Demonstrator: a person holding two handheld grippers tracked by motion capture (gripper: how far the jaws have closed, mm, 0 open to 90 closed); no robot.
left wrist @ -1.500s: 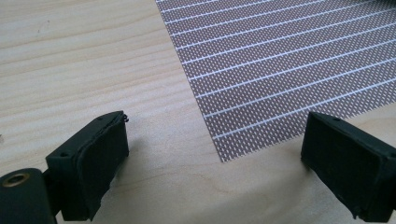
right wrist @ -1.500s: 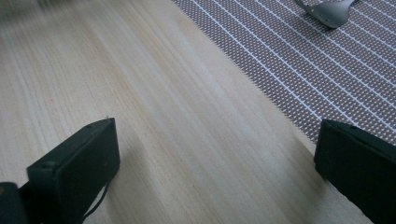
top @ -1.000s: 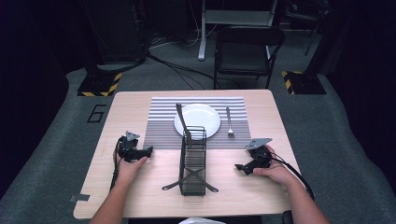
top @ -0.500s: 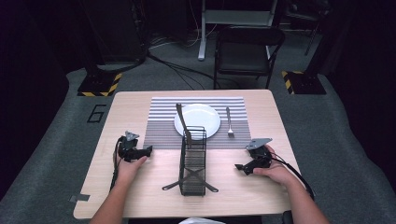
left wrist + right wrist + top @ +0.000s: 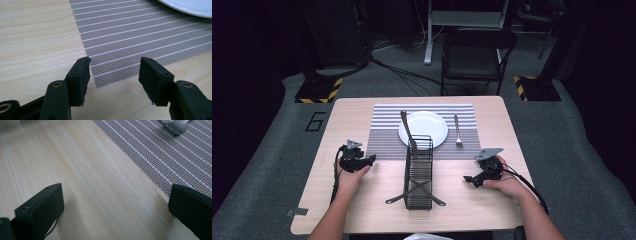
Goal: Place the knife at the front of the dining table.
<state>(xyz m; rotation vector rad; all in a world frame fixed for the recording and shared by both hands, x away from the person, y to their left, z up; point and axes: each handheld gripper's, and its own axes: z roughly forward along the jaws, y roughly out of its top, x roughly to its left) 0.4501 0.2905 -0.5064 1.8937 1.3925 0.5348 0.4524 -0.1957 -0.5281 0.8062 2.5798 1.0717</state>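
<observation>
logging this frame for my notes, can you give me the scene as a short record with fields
surface: wooden table with a striped placemat
plate: white plate on the placemat
fork: fork on the placemat, to the plate's right
rack: black wire caddy at table centre, a utensil standing in its far end
left gripper: left gripper beside the placemat's near left corner, fingers apart after just closing partway, nothing between them
right gripper: right gripper low over bare wood, fingers wide, empty

Plate (image 5: 190, 7) and fork (image 5: 175, 126) cut off
</observation>
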